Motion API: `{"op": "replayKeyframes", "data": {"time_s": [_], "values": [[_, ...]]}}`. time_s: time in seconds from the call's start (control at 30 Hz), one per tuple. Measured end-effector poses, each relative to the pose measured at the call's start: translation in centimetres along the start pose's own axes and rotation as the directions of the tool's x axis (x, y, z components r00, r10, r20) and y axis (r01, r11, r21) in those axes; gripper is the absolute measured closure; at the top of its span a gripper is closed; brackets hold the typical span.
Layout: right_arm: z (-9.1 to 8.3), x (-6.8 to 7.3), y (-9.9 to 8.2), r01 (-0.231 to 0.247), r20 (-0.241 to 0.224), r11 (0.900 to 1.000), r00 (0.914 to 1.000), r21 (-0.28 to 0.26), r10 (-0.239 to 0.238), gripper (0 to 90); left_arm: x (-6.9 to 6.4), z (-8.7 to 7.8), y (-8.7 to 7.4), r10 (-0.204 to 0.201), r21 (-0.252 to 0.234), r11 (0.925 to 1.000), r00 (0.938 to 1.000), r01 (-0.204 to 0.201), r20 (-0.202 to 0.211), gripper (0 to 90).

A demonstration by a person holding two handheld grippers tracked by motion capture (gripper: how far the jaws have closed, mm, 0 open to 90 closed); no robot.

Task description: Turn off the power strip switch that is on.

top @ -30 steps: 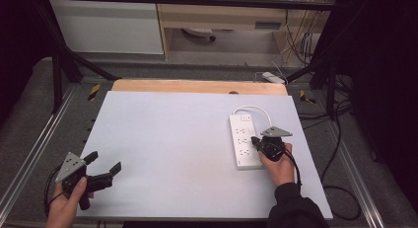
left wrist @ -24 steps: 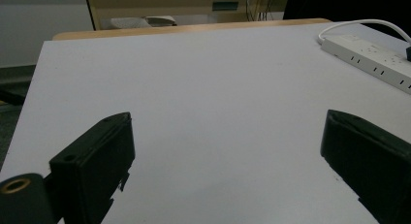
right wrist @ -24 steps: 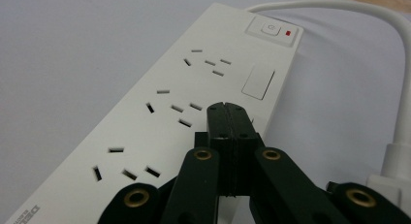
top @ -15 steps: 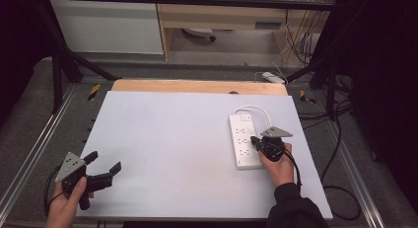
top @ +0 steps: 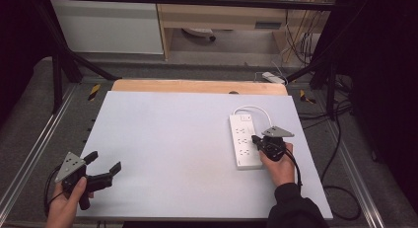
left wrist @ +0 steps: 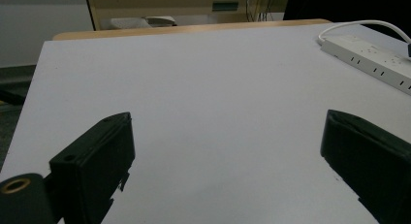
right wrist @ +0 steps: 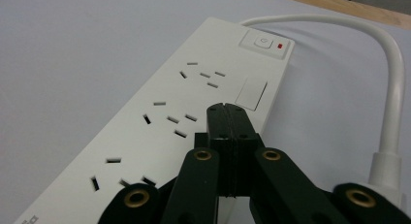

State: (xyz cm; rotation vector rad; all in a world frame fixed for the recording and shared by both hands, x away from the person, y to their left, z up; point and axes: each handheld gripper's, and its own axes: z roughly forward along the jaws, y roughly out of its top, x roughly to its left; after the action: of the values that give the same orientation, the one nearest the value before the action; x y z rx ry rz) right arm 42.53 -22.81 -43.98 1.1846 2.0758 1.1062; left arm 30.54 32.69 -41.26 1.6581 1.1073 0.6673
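Note:
A white power strip (top: 244,141) lies on the right half of the white table top (top: 172,134), its white cable (top: 251,109) looping off the far end. My right gripper (top: 256,139) sits at the strip's right edge, jaws shut together with nothing between them. In the right gripper view the closed tips (right wrist: 227,110) hover over the strip (right wrist: 184,93) beside its blank label, short of the power switch (right wrist: 264,41); I cannot tell if they touch it. My left gripper (top: 105,161) rests near the front left corner, jaws spread wide and empty (left wrist: 228,122). The strip (left wrist: 373,56) lies far right in the left gripper view.
A wooden strip (top: 197,86) borders the table's far edge. Metal rails (top: 29,154) run along both sides. Loose cables (top: 340,188) and another white socket block (top: 272,77) lie on the floor to the right and behind.

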Motion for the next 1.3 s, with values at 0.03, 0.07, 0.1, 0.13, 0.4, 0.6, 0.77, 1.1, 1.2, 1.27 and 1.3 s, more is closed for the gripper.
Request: {"op": "replayKeyframes", "data": {"time_s": [0.03, 0.07, 0.1, 0.13, 0.4, 0.6, 0.77, 1.1, 1.2, 1.27, 1.3], "values": [[0.0, 0.0, 0.0, 0.0, 0.002, 1.0, 1.0, -0.002, 0.0, 90.0, 0.0, 0.0, 0.0, -0.001, -0.001, 1.0, 1.0, 0.001, 0.001, 5.2], [-0.1, 0.0, 0.0, 0.002, 0.003, 1.0, 1.0, -0.003, -0.002, 90.0, 0.0, 0.0, 0.0, 0.0, -0.001, 1.0, 1.0, 0.0, 0.001, 5.2], [-0.1, 0.0, 0.1, -0.004, 0.003, 1.0, 1.0, -0.006, 0.004, 90.0, 0.0, 0.0, 0.0, 0.0, -0.001, 1.0, 1.0, 0.0, 0.001, 5.2], [-0.1, -0.1, 0.1, -0.002, 0.005, 1.0, 1.0, -0.01, 0.002, 90.0, 0.0, 0.0, 0.0, 0.0, -0.001, 1.0, 1.0, 0.0, 0.001, 5.2], [-0.3, -0.2, 0.1, -0.012, 0.009, 0.9996, 0.9999, -0.024, 0.013, 90.0, 0.0, 0.0, 0.0, -0.001, -0.003, 1.0, 1.0, 0.001, 0.001, 5.2], [-0.5, -0.4, 0.2, -0.023, 0.013, 0.9991, 0.9997, -0.036, 0.023, 90.0, 0.0, 0.0, 0.0, 0.0, -0.002, 1.0, 1.0, 0.0, 0.0, 5.2], [-0.7, -0.5, 0.2, -0.031, 0.015, 0.9984, 0.9994, -0.047, 0.032, 89.5, 0.0, 0.0, 0.0, 0.001, -0.003, 1.0, 1.0, -0.001, -0.001, 5.1], [-1.0, -0.5, 0.4, -0.048, 0.019, 0.9963, 0.9986, -0.071, 0.05, 81.0, 0.0, 0.0, 0.0, 0.0, -0.004, 1.0, 1.0, 0.0, 0.0, 5.1], [-1.2, -0.5, 0.5, -0.061, 0.019, 0.9947, 0.9978, -0.083, 0.063, 78.2, 0.0, 0.0, 0.0, 0.0, -0.003, 1.0, 1.0, 0.0, -0.001, 5.1], [-1.4, -0.6, 0.6, -0.077, 0.016, 0.9925, 0.9968, -0.096, 0.079, 75.5, 0.0, 0.0, 0.0, 0.0, -0.003, 1.0, 1.0, 0.0, -0.001, 5.1], [-1.6, -0.5, 0.7, -0.082, 0.016, 0.9913, 0.9964, -0.103, 0.084, 72.5, 0.0, 0.0, 0.0, 0.0, -0.003, 1.0, 1.0, 0.0, -0.001, 5.1]]}}
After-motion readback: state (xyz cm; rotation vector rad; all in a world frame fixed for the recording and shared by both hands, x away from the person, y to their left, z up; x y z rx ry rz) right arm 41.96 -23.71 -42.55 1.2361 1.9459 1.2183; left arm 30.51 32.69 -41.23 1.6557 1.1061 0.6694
